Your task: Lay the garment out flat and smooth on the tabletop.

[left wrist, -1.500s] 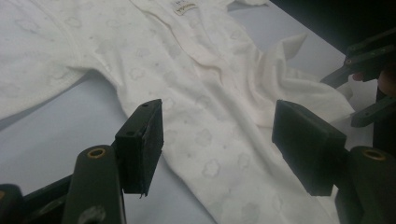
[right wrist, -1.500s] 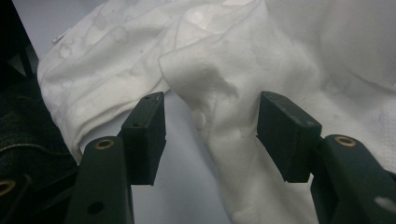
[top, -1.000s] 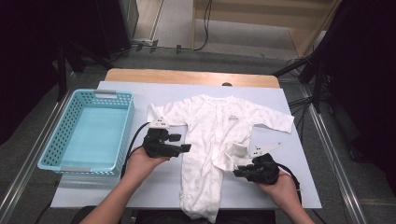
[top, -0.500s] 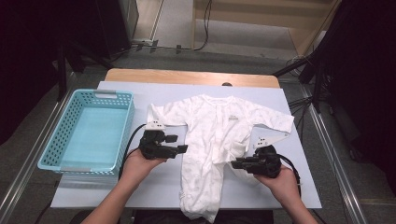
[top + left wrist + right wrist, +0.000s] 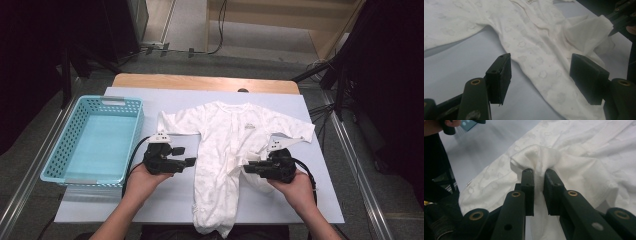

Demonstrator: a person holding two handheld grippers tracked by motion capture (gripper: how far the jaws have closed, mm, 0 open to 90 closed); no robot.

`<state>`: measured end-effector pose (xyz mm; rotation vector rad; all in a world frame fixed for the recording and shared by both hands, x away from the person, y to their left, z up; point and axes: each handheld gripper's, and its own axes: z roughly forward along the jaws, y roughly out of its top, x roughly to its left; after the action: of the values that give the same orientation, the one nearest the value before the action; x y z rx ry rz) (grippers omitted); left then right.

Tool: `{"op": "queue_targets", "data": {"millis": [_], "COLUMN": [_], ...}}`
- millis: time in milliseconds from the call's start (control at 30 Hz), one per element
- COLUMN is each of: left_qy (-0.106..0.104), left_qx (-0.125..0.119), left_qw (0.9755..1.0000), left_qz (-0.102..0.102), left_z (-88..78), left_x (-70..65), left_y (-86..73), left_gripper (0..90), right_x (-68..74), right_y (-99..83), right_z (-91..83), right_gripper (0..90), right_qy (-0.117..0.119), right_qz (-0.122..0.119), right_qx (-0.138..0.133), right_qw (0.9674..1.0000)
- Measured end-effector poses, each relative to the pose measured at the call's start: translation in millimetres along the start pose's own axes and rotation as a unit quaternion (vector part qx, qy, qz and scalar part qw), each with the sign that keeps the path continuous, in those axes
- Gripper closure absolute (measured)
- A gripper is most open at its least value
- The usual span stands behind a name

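White cotton baby suit (image 5: 230, 150) lies spread flat on the tabletop (image 5: 320, 200) between the two tools; the right tool (image 5: 250, 167) pinches a bunch of its side fabric just ahead of itself and holds it raised off the surface. Left tool (image 5: 192, 156) waits spread and empty, beside the suit's other edge. Folding looks barely begun: one fold is starting, and the basket (image 5: 95, 137) beyond the left tool holds nothing.
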<state>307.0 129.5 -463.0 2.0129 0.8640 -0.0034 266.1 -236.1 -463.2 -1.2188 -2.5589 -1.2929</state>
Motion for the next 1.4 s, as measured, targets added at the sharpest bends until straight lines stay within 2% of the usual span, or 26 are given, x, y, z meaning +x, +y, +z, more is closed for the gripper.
{"op": "queue_targets", "data": {"millis": [200,433,500,633,767,800,967,1100,1233,1400], "left_qy": [-0.001,-0.002,-0.003,-0.004,-0.004,-0.005,-0.004,-0.007,-0.009,-0.011], "left_qx": [0.003,0.005,0.005,0.007,0.007,0.008,0.009,0.008,0.007,0.005], "left_qw": [1.0000,1.0000,1.0000,1.0000,1.0000,0.9999,0.9999,0.9999,0.9999,0.9999], "left_qz": [0.001,0.002,0.001,0.002,0.003,0.004,0.005,0.006,0.008,0.010], "left_z": [-0.8,-0.4,-0.2,0.6,1.1,1.0,0.9,2.3,3.7,4.8], "left_x": [-3.2,-6.4,-6.4,-6.2,-7.1,-7.1,-6.5,-6.8,-7.1,-6.4], "left_y": [-3.7,-6.2,-6.3,-6.2,-6.1,-6.0,-5.4,-4.5,-2.7,0.2], "left_gripper": [34.2,34.2,34.2,34.1,34.1,34.2,34.2,34.1,34.2,34.2], "right_x": [-7.4,-25.6,-30.5,-36.3,-40.5,-40.4,-39.7,-35.3,-32.8,-26.7], "right_y": [5.9,15.8,18.4,20.8,18.1,17.5,17.0,14.2,11.0,6.5], "right_z": [7.6,21.2,25.4,32.7,36.6,36.3,26.5,11.4,-1.6,-6.2], "right_gripper": [76.0,76.0,76.0,75.9,72.4,70.6,55.1,45.3,44.6,42.3], "right_qy": [-0.006,-0.025,-0.028,-0.034,-0.033,-0.034,-0.039,-0.039,-0.032,-0.030], "right_qz": [0.001,0.006,0.011,0.004,0.008,0.013,0.007,-0.007,-0.005,-0.017], "right_qx": [0.004,0.012,0.017,0.028,0.042,0.044,0.029,0.011,-0.001,0.007], "right_qw": [1.0000,0.9996,0.9994,0.9990,0.9985,0.9984,0.9988,0.9991,0.9995,0.9994]}}
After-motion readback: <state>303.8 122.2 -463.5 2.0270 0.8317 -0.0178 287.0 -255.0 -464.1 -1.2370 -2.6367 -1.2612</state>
